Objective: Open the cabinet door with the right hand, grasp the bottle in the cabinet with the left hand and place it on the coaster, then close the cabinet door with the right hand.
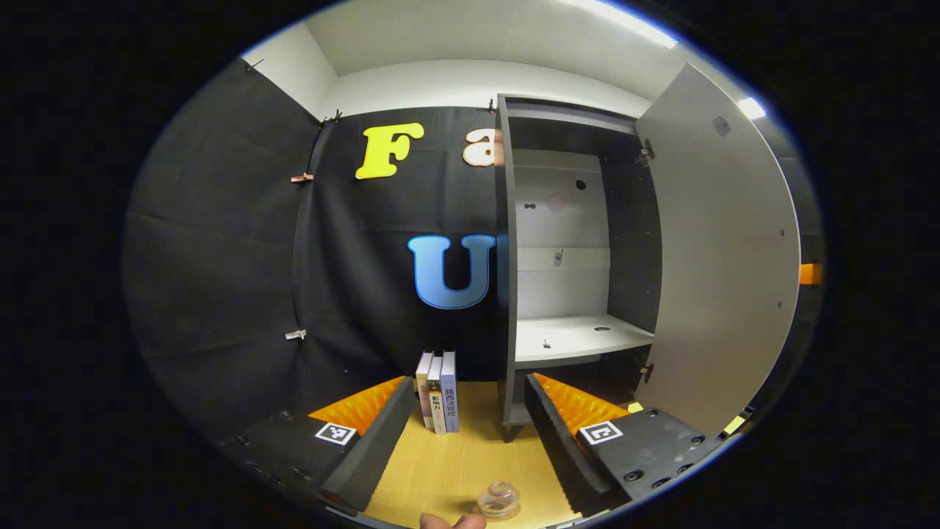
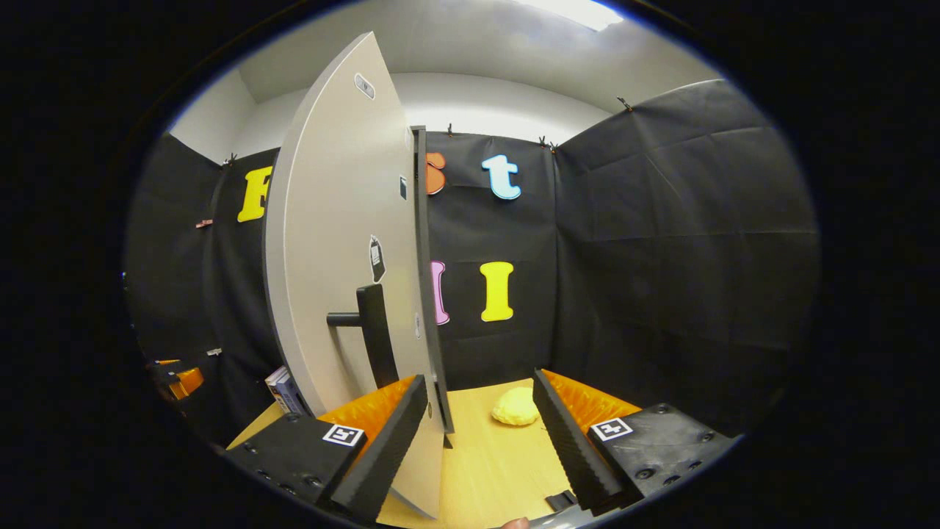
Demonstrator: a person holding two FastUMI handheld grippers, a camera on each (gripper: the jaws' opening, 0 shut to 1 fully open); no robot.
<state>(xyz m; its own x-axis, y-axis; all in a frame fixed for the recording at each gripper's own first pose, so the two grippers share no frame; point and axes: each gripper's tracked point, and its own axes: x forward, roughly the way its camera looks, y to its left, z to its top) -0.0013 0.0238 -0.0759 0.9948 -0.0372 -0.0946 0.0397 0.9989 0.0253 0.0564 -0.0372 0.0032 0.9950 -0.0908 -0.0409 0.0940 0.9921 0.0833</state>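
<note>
In the left gripper view the left gripper stands with its jaws spread wide and nothing between them. Ahead and to its right the cabinet stands with its door swung out; the shelf inside carries no bottle. Just below the fingers, close in on the wooden table, a clear glass bottle shows from above. Whether it sits on a coaster cannot be told. A few books stand ahead between the jaws.

In the right gripper view the right gripper is also spread and empty, its left finger right beside the lower edge of the door, whose handle stands above and left. A yellow lump lies ahead between the jaws.

By my reading, opening and moving the bottle look done; shutting the door is left
</note>
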